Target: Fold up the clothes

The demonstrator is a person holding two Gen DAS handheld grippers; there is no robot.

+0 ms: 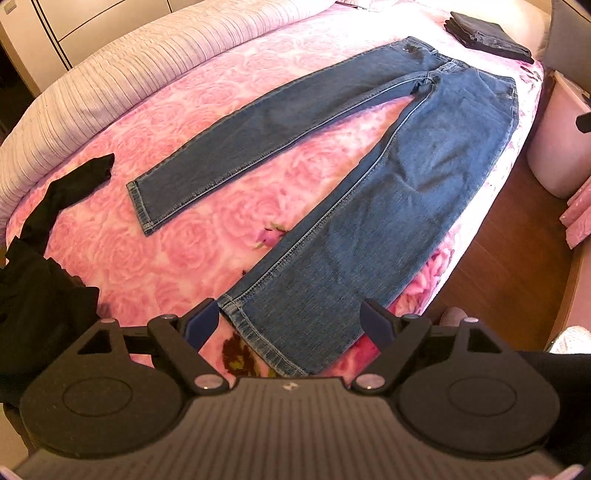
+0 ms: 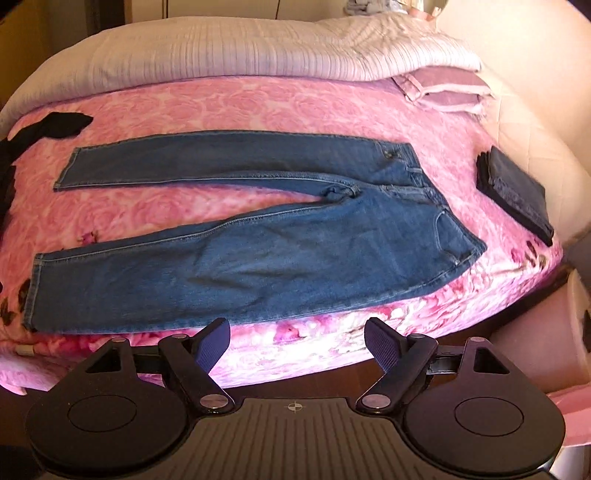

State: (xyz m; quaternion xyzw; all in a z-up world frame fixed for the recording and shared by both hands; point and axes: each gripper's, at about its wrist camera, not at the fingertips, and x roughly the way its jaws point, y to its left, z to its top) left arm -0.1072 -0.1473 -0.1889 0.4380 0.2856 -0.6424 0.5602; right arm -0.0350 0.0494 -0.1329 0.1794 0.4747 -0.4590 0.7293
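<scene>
A pair of blue jeans (image 1: 388,192) lies flat on the pink rose-patterned bedspread (image 1: 192,251), legs spread apart in a V. My left gripper (image 1: 290,314) is open and empty, hovering over the hem of the nearer leg. In the right wrist view the jeans (image 2: 258,251) lie sideways, waist to the right. My right gripper (image 2: 297,332) is open and empty, just off the bed's near edge, in front of the nearer leg's thigh.
A folded dark garment (image 1: 487,35) lies beyond the waistband; it also shows in the right wrist view (image 2: 517,188). Crumpled black clothing (image 1: 48,258) sits by the leg hems. A striped white duvet (image 2: 240,51) and pink pillow (image 2: 443,90) line the far side. A pink bin (image 1: 554,144) stands on the wooden floor.
</scene>
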